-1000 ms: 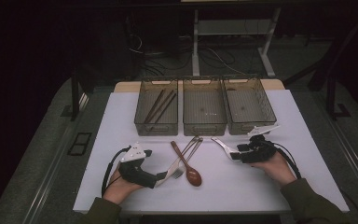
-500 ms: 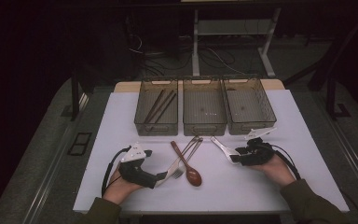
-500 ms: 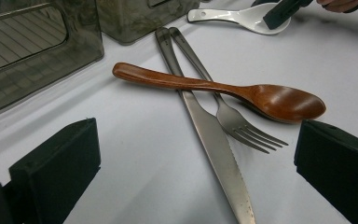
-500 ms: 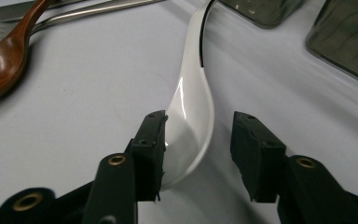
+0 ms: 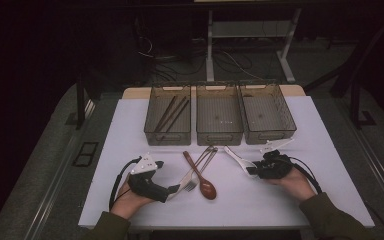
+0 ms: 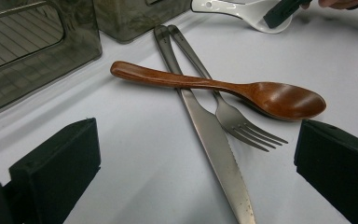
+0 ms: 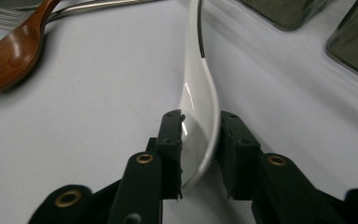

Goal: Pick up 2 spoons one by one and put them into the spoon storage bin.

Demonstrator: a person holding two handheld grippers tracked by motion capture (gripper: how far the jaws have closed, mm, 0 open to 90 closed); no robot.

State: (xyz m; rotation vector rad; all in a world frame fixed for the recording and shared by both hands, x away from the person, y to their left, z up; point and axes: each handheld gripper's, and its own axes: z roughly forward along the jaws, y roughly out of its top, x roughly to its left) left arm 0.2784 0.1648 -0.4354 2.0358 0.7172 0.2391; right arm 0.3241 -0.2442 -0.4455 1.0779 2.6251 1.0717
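The right gripper (image 7: pixel 200 140) has its two black jaws closed against the sides of the bowl of one white spoon (image 7: pixel 196 88), which lies on the white table (image 5: pixel 130 130). In the right gripper view the spoon's handle runs straight away from the jaws toward the top of the frame. In the high view that gripper (image 5: pixel 254 169) sits at the right of the table, held by the person's right hand (image 5: pixel 292 181), and the white spoon (image 5: pixel 237 157) points away and to the left, toward the bins.

The left gripper (image 6: pixel 196 172) has its jaws spread wide, holding nothing. Between them, farther off on the table, lie three pieces of cutlery in a small crossed heap: one knife (image 6: pixel 209 140), one fork (image 6: pixel 233 116) and one wooden spoon (image 6: pixel 223 88). The wooden spoon lies across both metal handles, its bowl resting on the tabletop to the right in this view. The knife's blade tip reaches nearest the jaws. In the high view the left gripper (image 5: pixel 172 190) rests at the near left of the table in the person's left hand (image 5: pixel 130 197), just beside the knife tip.

Beyond the cutlery, three translucent grey bins stand in a row, side by side. The left bin (image 5: pixel 152 131) holds dark chopsticks (image 5: pixel 172 112), though how many I cannot tell. The middle bin (image 5: pixel 219 135) and the right bin (image 5: pixel 285 117) show bare floors apart from small specks.
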